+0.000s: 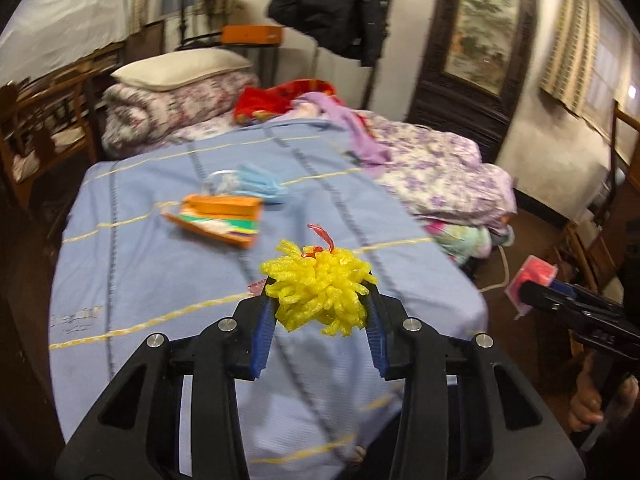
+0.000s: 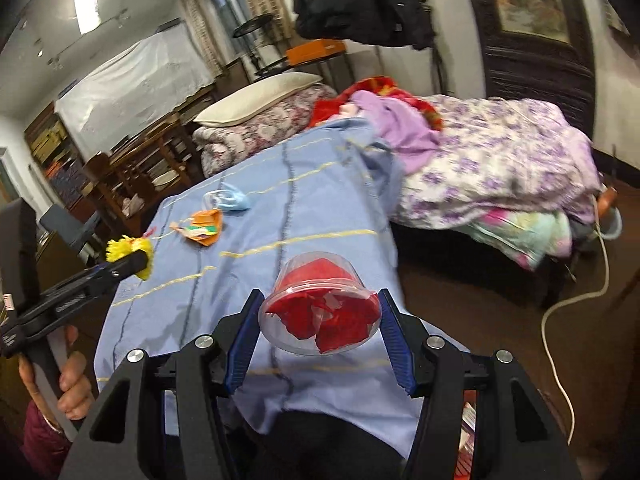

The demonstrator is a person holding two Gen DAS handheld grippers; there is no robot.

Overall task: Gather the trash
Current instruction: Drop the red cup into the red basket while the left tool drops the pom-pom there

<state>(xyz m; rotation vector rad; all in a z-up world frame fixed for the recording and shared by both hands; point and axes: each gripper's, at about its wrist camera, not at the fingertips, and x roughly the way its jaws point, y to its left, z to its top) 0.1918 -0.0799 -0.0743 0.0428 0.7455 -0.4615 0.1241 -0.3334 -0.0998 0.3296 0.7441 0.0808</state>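
Blue bedspread with thin yellow stripes covers the bed, and everything here is placed against it. Off its left edge stand wooden chairs. At its far left end sits a rolled flowery quilt with a cream pillow on top. On the bedspread itself, left of its middle, lies an orange wrapper, torn and flattened, and just behind it, touching or nearly so, a crumpled light-blue face mask beside a bit of clear plastic.

Above the bedspread's near part, the left gripper is closed on a yellow foam net, its blue pads pressed into both sides of the bunch; a red ribbon sticks up from the net's top. Nothing in the view shows the net touching the cloth.

Further right, over the bedspread's near right corner, the right gripper holds a clear plastic cup stuffed with red paper, the cup lying sideways with its mouth toward the camera and a pad against each side.

Beyond the bedspread's right edge a purple flowered blanket is heaped, and a white cord trails on the dark floor.
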